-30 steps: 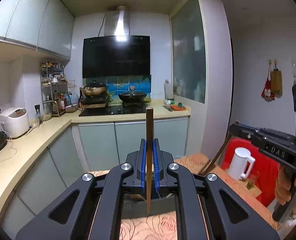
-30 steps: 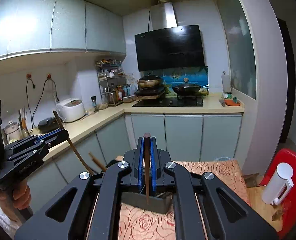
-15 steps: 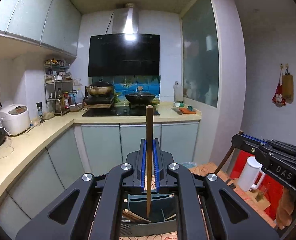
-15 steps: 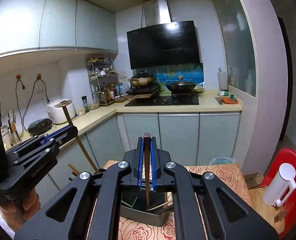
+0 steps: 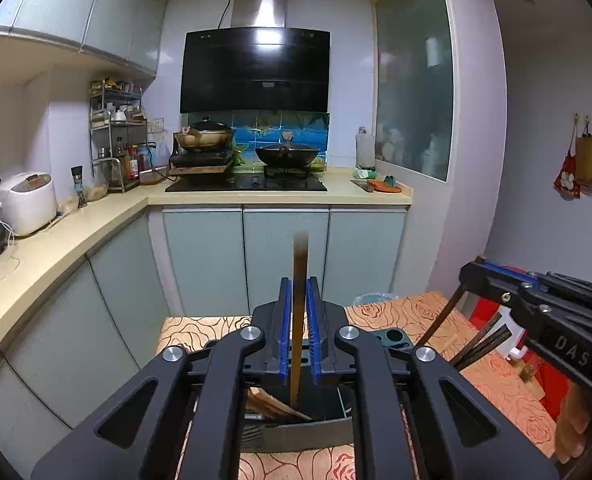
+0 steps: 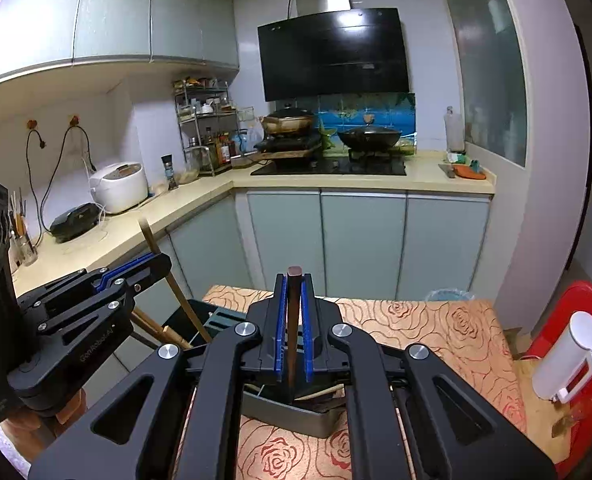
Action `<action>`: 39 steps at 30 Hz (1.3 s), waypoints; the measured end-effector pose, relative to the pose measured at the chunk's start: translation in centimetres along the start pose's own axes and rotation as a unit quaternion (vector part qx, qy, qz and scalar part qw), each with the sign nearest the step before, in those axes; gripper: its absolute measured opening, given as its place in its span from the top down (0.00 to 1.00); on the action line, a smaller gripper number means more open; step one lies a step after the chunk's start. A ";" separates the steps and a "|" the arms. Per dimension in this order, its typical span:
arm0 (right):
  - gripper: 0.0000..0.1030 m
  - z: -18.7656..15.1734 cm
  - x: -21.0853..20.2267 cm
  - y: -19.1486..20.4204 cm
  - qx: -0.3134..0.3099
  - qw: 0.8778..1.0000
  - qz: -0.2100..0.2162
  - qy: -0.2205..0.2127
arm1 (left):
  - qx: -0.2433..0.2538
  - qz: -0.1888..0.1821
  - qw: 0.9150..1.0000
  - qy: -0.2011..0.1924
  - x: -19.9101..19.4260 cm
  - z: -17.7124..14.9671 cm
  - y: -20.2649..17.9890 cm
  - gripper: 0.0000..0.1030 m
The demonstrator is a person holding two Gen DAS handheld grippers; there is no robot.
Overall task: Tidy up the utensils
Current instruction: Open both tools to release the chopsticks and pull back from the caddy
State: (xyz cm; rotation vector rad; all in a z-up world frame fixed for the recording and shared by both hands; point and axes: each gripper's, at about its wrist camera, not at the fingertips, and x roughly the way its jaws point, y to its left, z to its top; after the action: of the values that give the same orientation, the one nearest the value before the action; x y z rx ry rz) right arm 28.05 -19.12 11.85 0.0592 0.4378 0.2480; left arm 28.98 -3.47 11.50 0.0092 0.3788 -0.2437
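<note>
My left gripper [image 5: 299,284] is shut on a light wooden chopstick [image 5: 299,280] that stands upright, its lower tip over the dark grey utensil holder [image 5: 303,432] on the rose-patterned table. My right gripper [image 6: 294,280] is shut on a dark brown chopstick [image 6: 293,320], also upright, above the same holder [image 6: 288,414]. The holder holds several wooden and dark chopsticks. The right gripper [image 5: 543,320] shows at the right of the left wrist view with its dark chopstick [image 5: 441,316]. The left gripper [image 6: 96,304] shows at the left of the right wrist view with its light chopstick [image 6: 176,288].
The table's orange rose cloth [image 6: 435,320] runs to the right. A white kettle [image 6: 567,360] stands on a red stool [image 6: 575,296] at the right. Kitchen counter [image 5: 56,240] and grey cabinets [image 5: 284,256] lie beyond. A teal lid [image 5: 391,338] lies behind the holder.
Both grippers have tilted downward and moved over the holder. The holder and its chopsticks now show more fully below both held chopsticks.
</note>
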 end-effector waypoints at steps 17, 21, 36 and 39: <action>0.49 -0.5 -2.9 -0.1 0.014 1.000 -0.011 -0.016 | -0.010 0.020 1.000 -0.017 -5.1 -0.8 1.0 0.18; 0.40 -1.0 -3.7 -0.3 0.022 0.999 -0.016 -0.018 | -0.007 0.024 1.000 -0.011 -6.0 -1.4 1.2 0.17; 0.07 -6.9 -8.3 0.1 0.041 0.999 -0.019 -0.026 | -0.008 0.055 0.998 -0.004 -10.8 -6.2 1.3 0.07; 0.07 -8.6 -9.1 0.1 0.042 0.999 -0.021 -0.022 | -0.014 0.069 0.998 -0.002 -11.7 -7.7 1.8 0.07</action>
State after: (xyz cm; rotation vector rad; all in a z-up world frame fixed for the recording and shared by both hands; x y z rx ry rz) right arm 16.43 -21.25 7.83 0.1382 0.4053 0.1868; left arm 16.06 1.41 8.58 0.0070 0.3757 -0.1019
